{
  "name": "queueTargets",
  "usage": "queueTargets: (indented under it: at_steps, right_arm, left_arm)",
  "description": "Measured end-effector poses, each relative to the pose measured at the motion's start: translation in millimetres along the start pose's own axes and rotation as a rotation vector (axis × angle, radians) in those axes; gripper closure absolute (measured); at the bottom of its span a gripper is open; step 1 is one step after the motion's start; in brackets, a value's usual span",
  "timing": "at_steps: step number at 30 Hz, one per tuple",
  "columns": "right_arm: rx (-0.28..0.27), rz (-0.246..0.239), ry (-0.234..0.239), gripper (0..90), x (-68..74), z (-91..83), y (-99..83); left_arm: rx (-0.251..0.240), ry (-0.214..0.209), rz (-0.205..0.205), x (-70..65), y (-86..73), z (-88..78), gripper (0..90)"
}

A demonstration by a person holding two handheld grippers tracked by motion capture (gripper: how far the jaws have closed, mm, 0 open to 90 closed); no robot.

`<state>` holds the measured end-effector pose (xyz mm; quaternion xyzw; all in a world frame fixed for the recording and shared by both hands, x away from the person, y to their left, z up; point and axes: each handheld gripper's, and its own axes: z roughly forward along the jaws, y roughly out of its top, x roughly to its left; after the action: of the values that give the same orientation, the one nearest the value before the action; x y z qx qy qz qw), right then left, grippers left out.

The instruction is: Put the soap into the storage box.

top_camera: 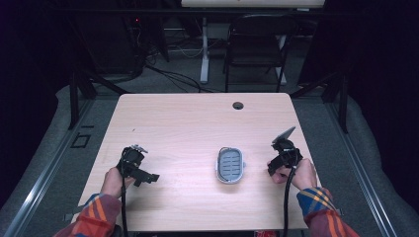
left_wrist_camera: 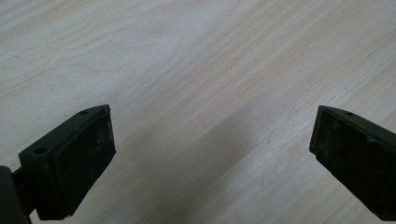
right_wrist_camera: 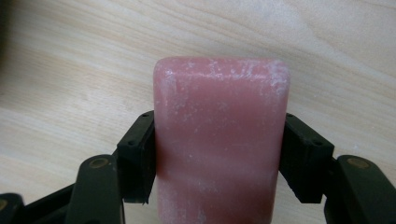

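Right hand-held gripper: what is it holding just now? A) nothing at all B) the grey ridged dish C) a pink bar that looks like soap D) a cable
C: in the right gripper view the right hand-held gripper has its jaws pressed against both sides of a pink bar, above the table.

Sleeves: plaid cloth in orange, red and dark blue, with a yellow stripe, on both forearms; left sleeve (top_camera: 94,215), right sleeve (top_camera: 321,207).
Left gripper (top_camera: 136,165): black body, small grey metal part on top.
Right gripper (top_camera: 285,150): black body, grey three-cornered plate on top.
Cables: one black cable (top_camera: 122,207) trails from each gripper.
Fingers (left_wrist_camera: 70,163): black, blocky, flat scuffed pads, small screw holes.
Finger links (right_wrist_camera: 98,186): black bars with brass-coloured pivot pins.
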<state>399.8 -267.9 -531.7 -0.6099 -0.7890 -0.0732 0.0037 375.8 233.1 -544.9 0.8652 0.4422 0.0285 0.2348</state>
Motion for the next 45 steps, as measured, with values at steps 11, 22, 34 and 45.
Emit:
queueTargets:
  at_steps: [11,22,34,45]
  right_arm:
    - [-0.027,-0.010,0.035,36.7,0.8,-18.0,-0.4]
    - [-0.032,-0.048,0.040,36.7,5.9,-27.1,-1.8]
    - [-0.059,-0.062,0.044,36.7,9.9,-38.1,1.3]
    - [-0.063,-0.110,0.050,36.8,25.7,-48.2,10.9]
  left_arm:
    - [0.007,-0.003,-0.004,-0.2,0.0,0.7,0.1]
    - [0.015,0.001,0.007,-1.2,1.1,2.1,0.1]
    - [0.020,0.002,0.010,-0.7,0.1,1.6,0.1]
    - [0.008,0.002,0.014,-0.2,-0.2,0.9,0.1]
